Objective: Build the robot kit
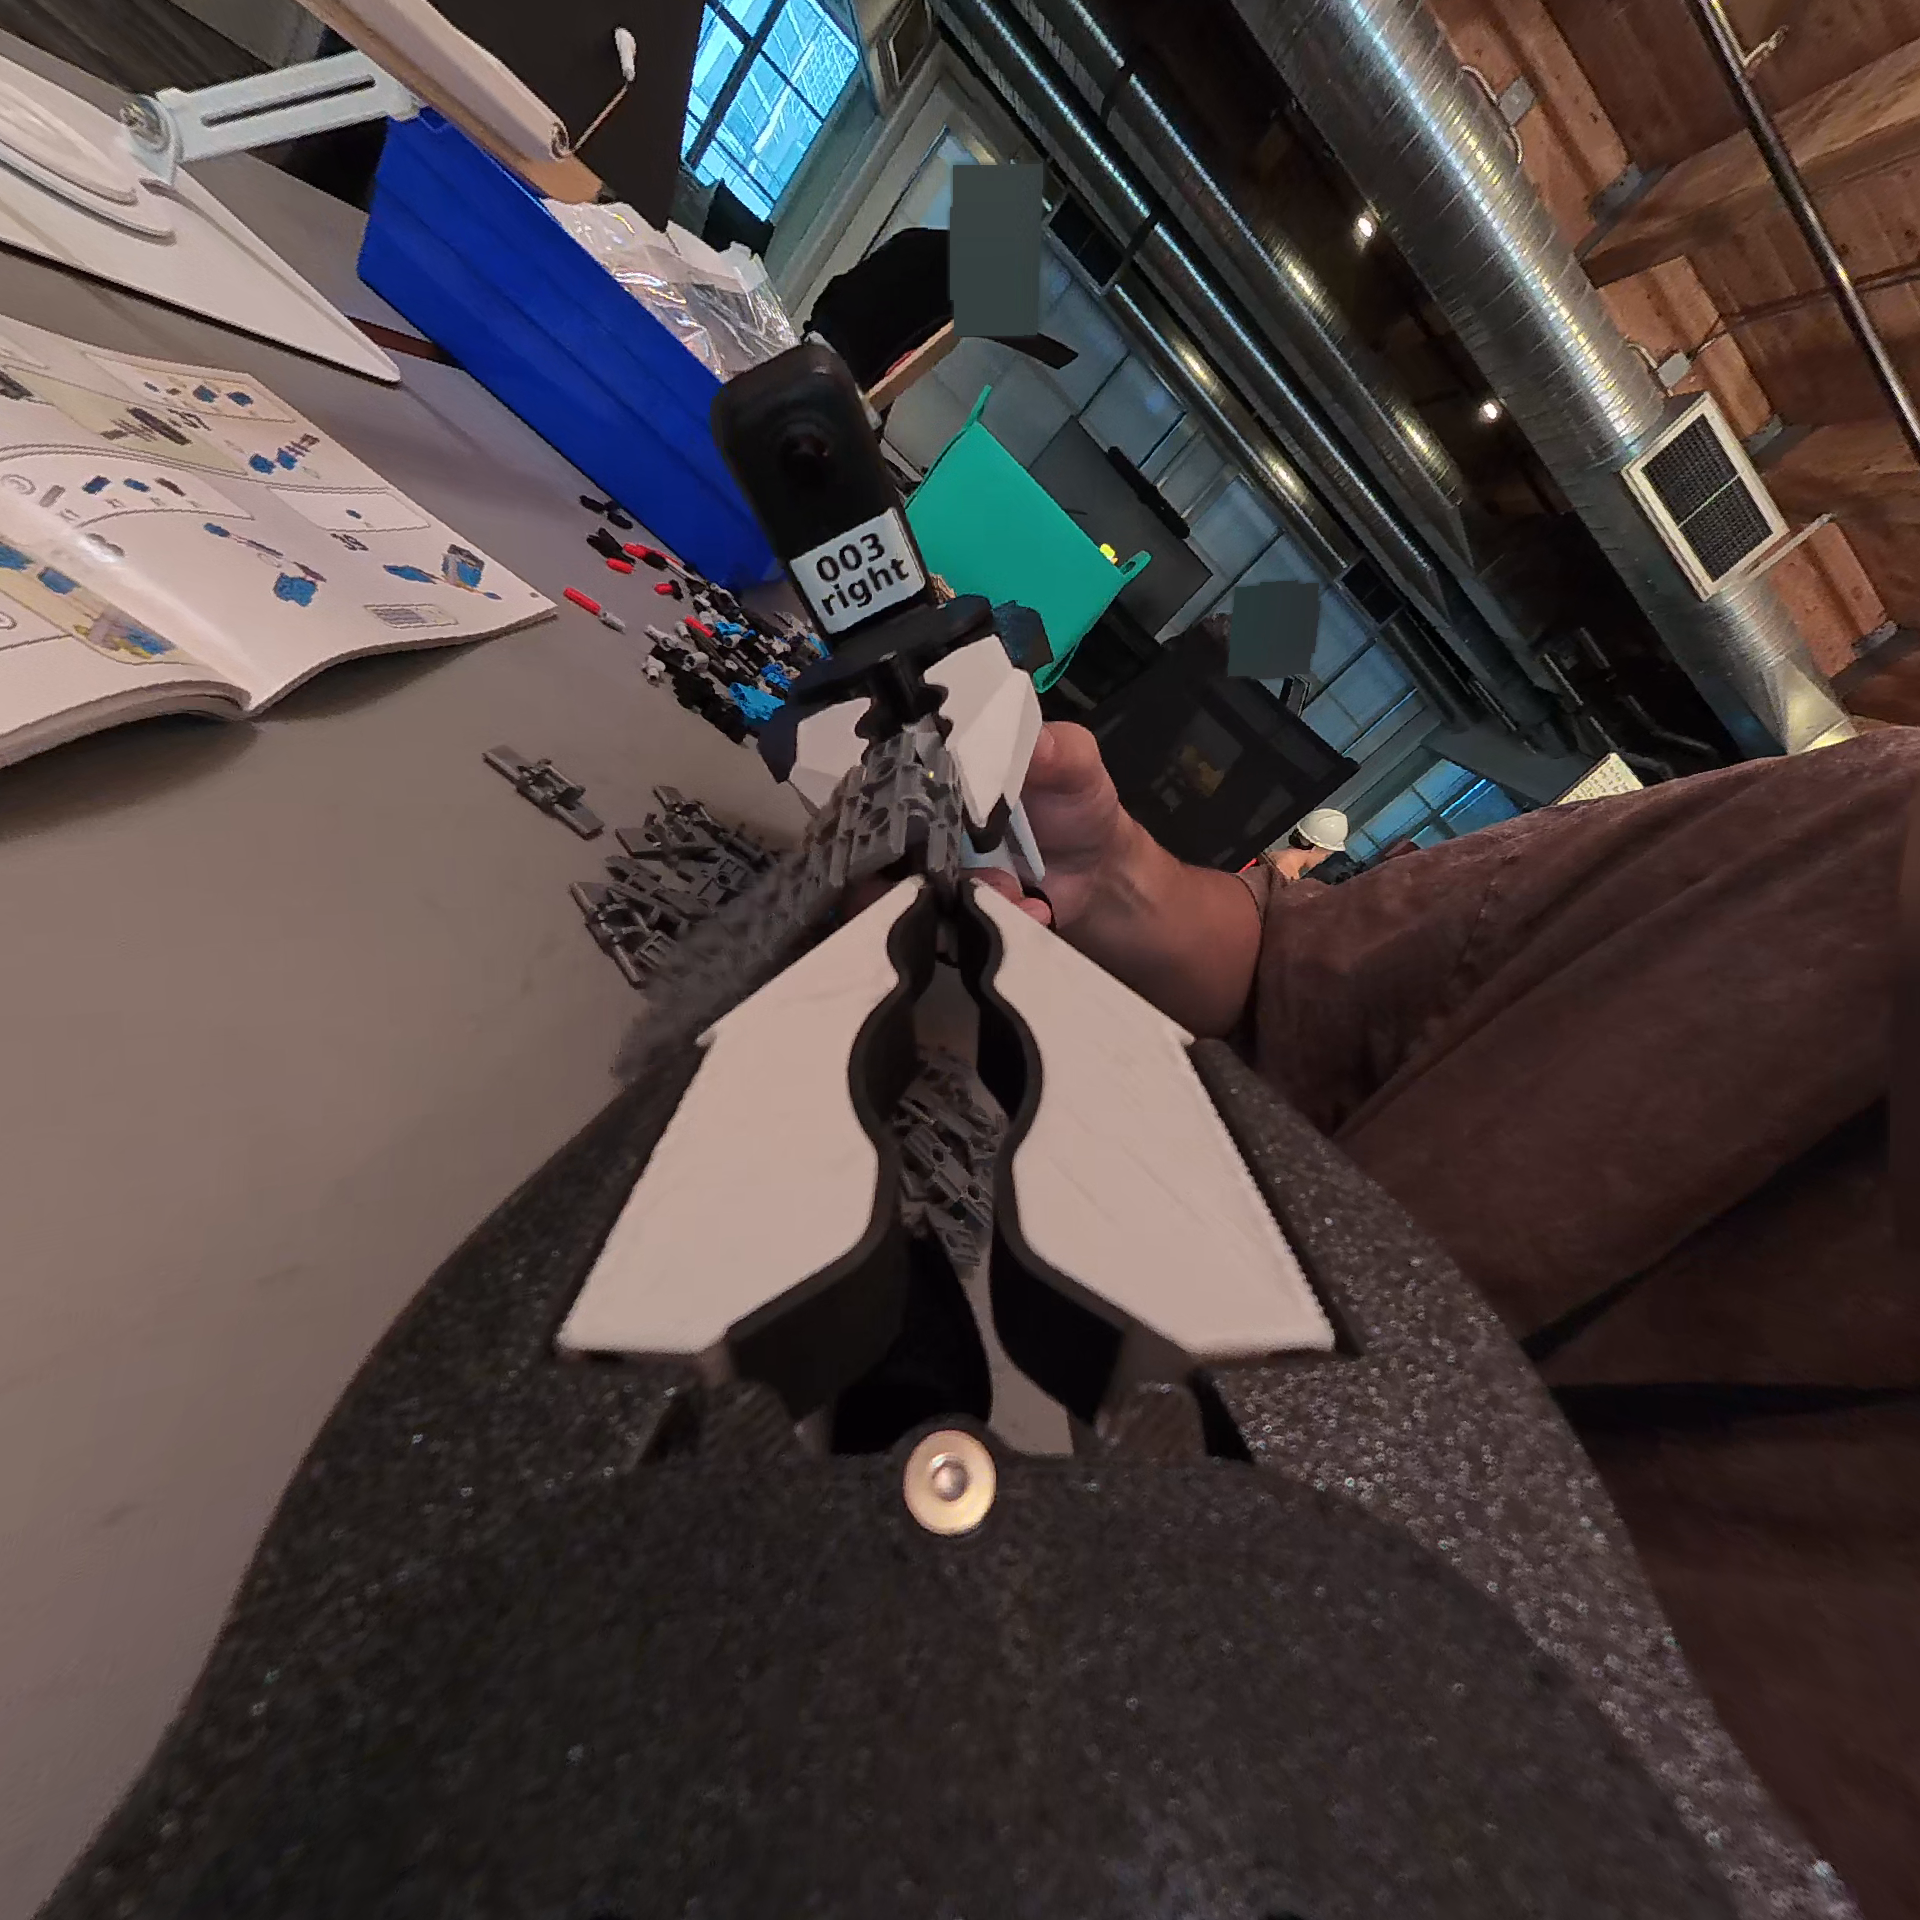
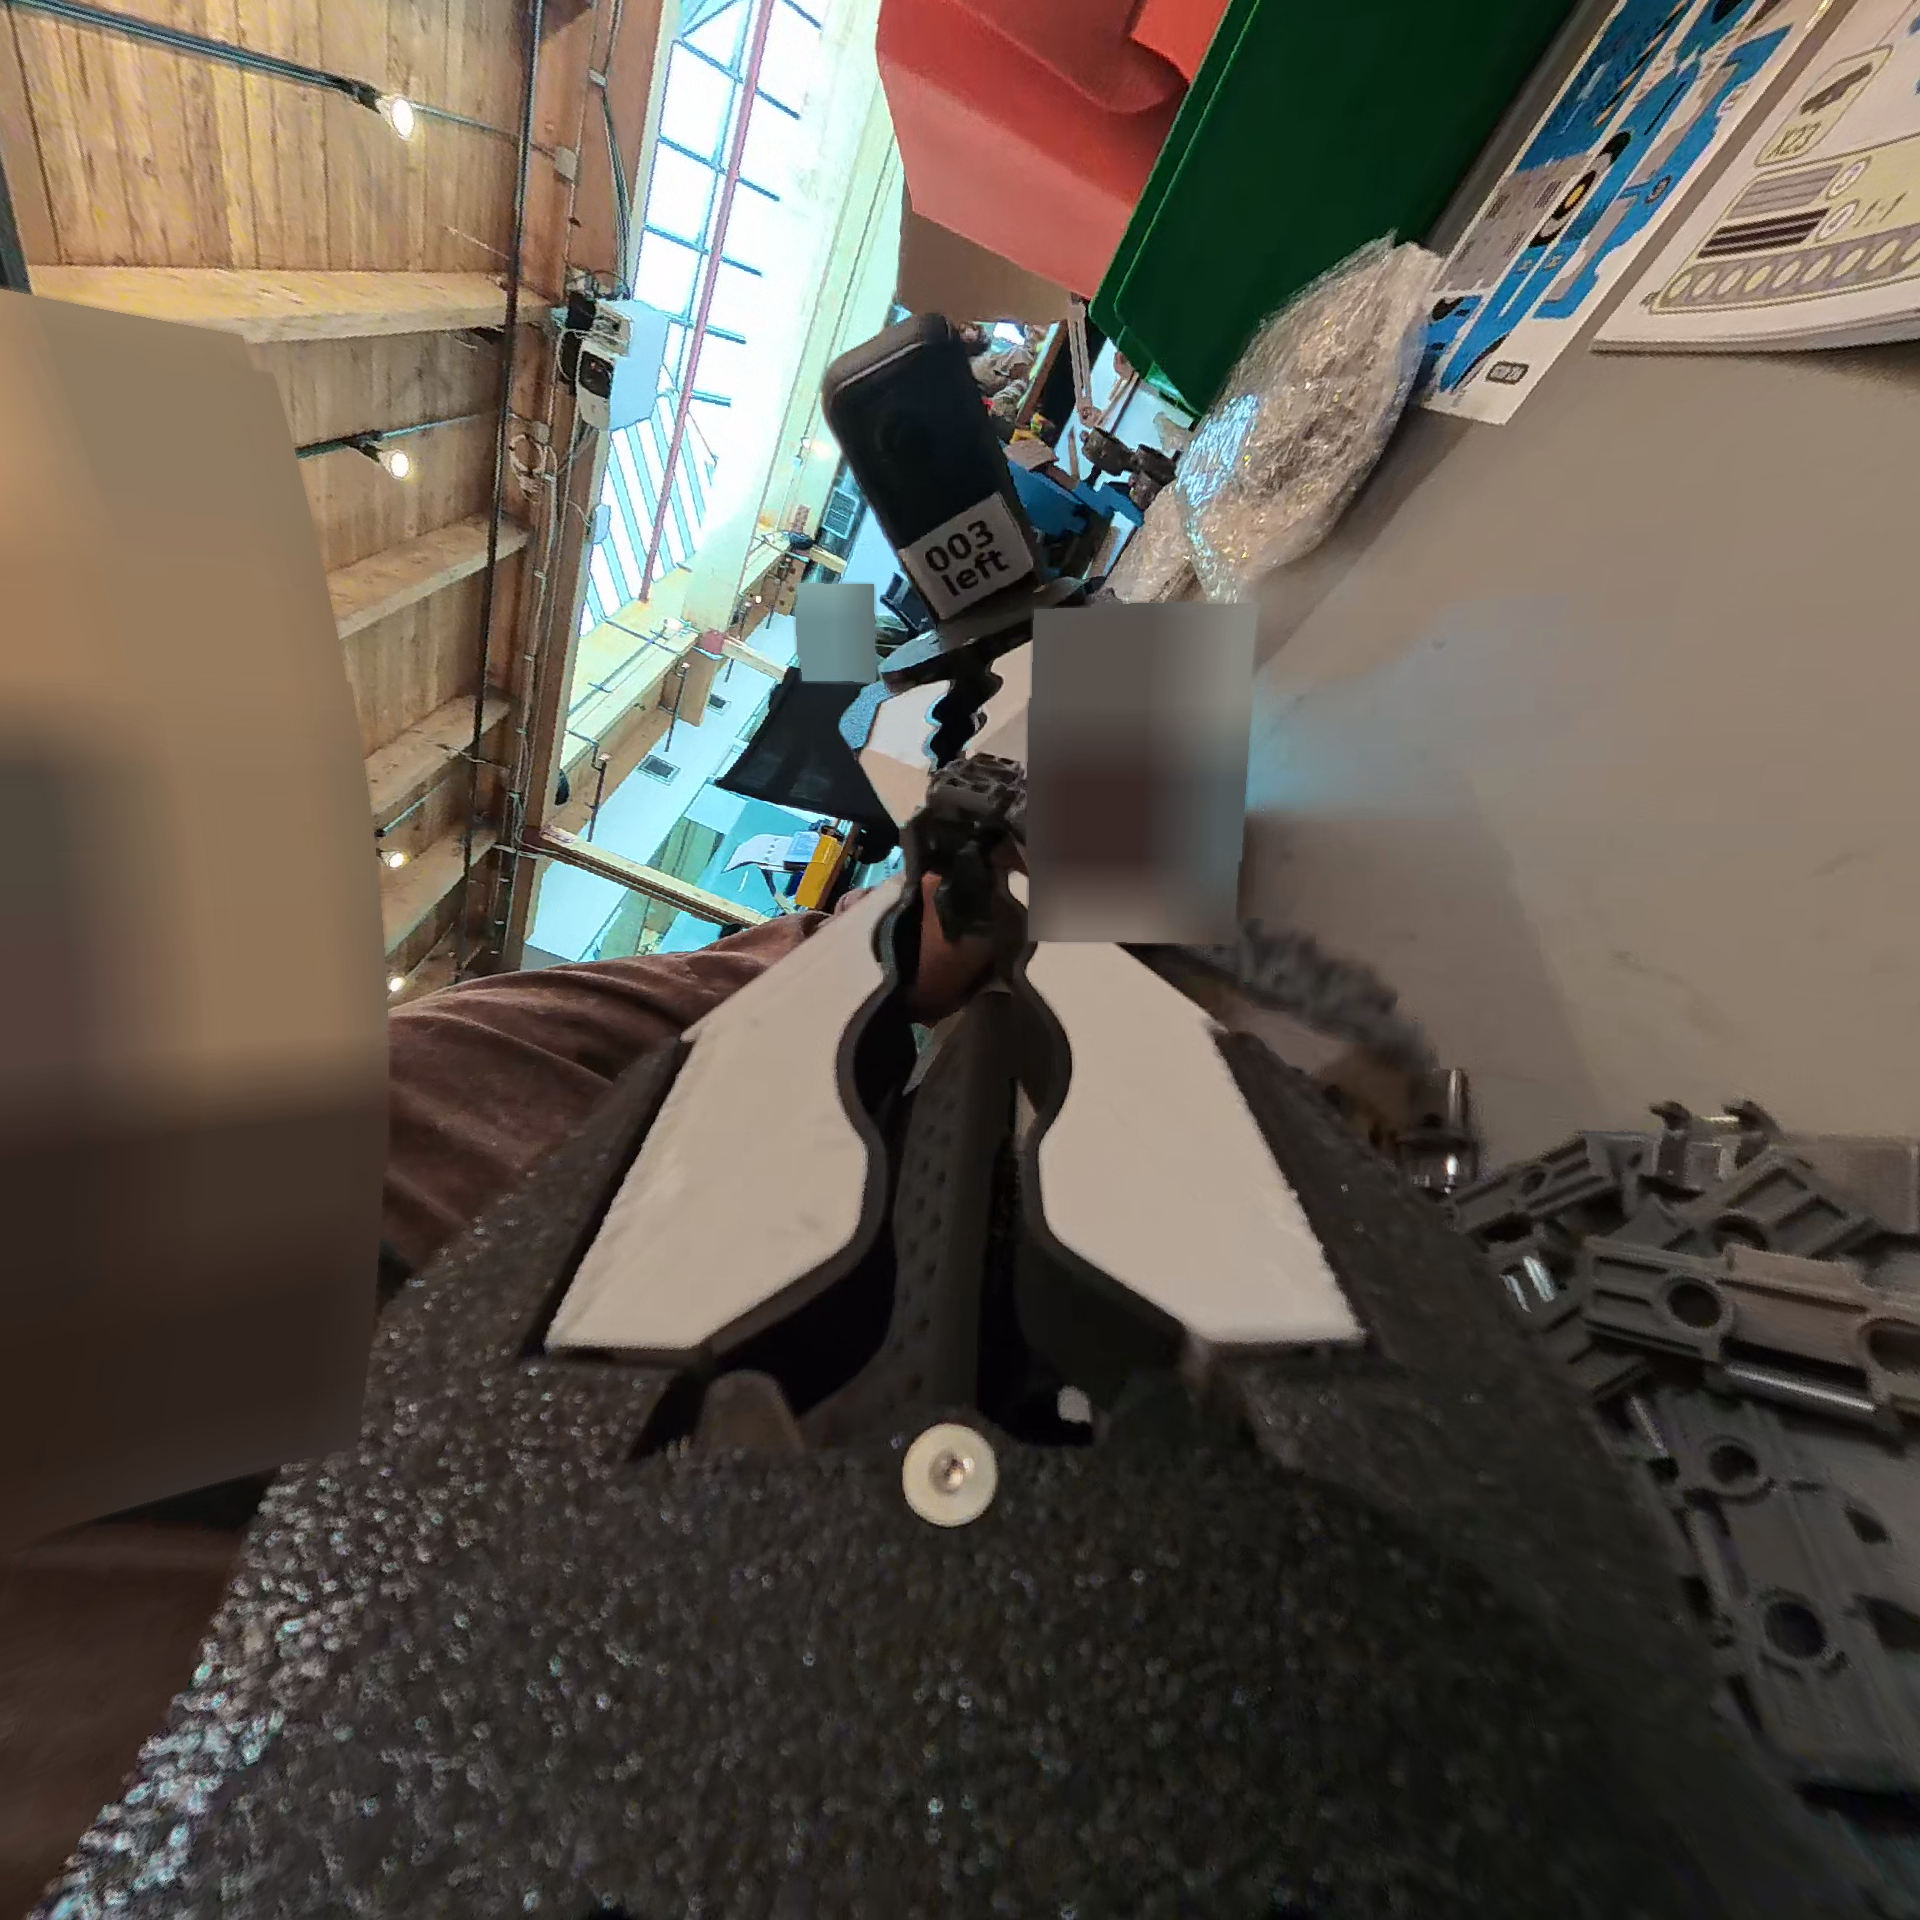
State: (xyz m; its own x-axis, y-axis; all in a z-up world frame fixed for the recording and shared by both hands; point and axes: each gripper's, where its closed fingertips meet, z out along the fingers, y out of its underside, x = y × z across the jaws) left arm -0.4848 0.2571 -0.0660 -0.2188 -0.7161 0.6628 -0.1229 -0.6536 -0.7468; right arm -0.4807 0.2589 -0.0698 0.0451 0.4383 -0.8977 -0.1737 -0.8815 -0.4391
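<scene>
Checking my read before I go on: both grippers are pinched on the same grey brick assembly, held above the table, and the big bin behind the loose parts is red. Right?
Not quite. The bin behind the loose parts is blue, as the left wrist view shows. The rest stands: the left gripper and right gripper both pinch the grey brick assembly above the table.

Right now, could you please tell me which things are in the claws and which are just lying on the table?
In the claws:
- grey assembly, gripped by the left claw and the right claw from opposite ends

Lying about:
- grey parts pile
- mixed small parts
- open booklet
- blue bin
- bagged parts
</scene>
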